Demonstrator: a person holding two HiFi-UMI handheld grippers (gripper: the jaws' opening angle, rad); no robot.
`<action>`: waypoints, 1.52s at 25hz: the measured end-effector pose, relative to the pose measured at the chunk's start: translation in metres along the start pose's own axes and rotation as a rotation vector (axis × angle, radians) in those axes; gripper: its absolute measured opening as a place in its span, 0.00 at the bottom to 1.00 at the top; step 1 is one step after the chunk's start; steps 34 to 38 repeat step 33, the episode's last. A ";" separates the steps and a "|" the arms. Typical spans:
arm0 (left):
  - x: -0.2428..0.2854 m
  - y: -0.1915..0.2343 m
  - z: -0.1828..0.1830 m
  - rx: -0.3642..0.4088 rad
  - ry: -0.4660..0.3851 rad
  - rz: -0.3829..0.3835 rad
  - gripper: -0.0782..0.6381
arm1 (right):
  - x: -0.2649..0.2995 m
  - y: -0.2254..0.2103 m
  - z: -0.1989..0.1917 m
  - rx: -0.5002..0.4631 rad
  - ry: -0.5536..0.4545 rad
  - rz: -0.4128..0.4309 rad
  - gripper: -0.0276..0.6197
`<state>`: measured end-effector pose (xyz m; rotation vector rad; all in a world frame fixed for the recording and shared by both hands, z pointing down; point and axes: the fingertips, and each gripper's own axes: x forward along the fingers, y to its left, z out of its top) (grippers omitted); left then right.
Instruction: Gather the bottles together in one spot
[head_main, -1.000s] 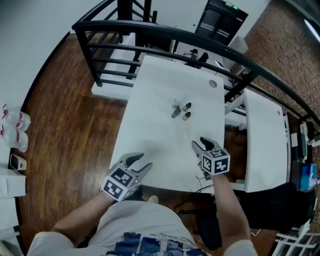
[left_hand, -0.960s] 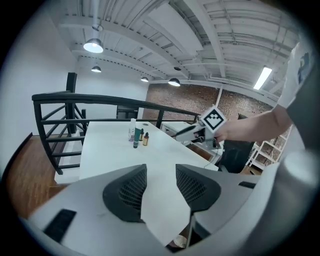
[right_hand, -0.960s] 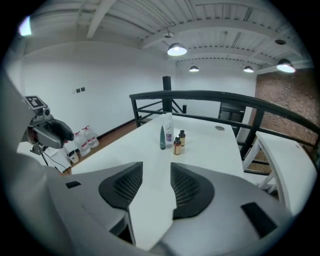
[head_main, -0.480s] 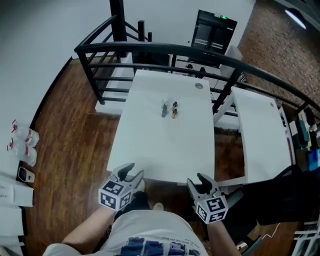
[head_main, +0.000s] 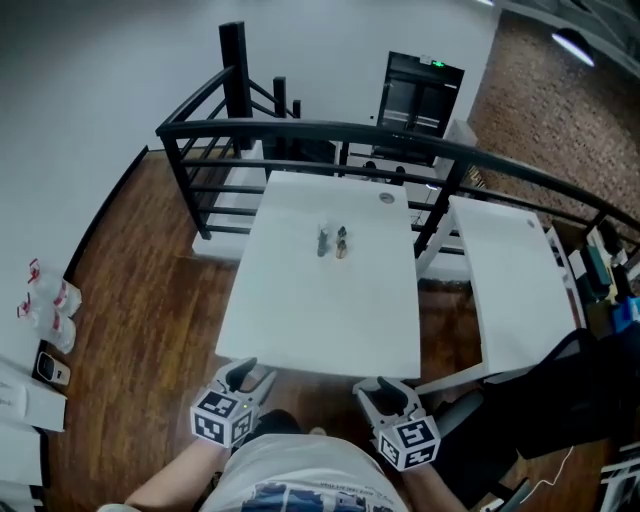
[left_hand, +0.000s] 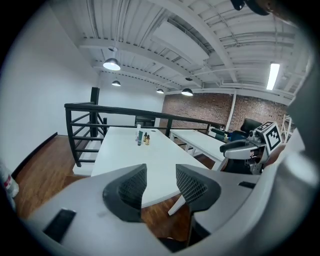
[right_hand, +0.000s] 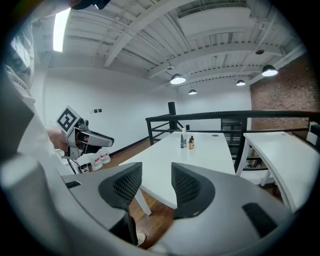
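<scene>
Both tongs have drawn back since a second ago. The left tongs (head_main: 245, 373) and right tongs (head_main: 378, 391) now hang off the near edge of the white worktop (head_main: 320, 320), close to the person's body, where before they reached over it. Each pair stands apart with nothing between. The bottles (head_main: 332, 241) (three, it seems, though small here) stay clustered together toward the worktop's far middle.
</scene>
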<state>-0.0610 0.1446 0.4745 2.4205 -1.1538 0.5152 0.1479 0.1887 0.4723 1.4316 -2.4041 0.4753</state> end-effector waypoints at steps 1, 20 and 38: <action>-0.002 0.001 0.000 0.008 0.004 -0.005 0.33 | 0.000 0.003 0.001 0.001 0.001 -0.010 0.36; -0.046 0.048 -0.020 0.048 0.027 -0.095 0.33 | 0.015 0.052 -0.006 -0.032 0.085 -0.150 0.36; -0.037 0.069 -0.015 0.026 0.008 -0.117 0.33 | 0.040 0.066 0.010 -0.083 0.113 -0.135 0.36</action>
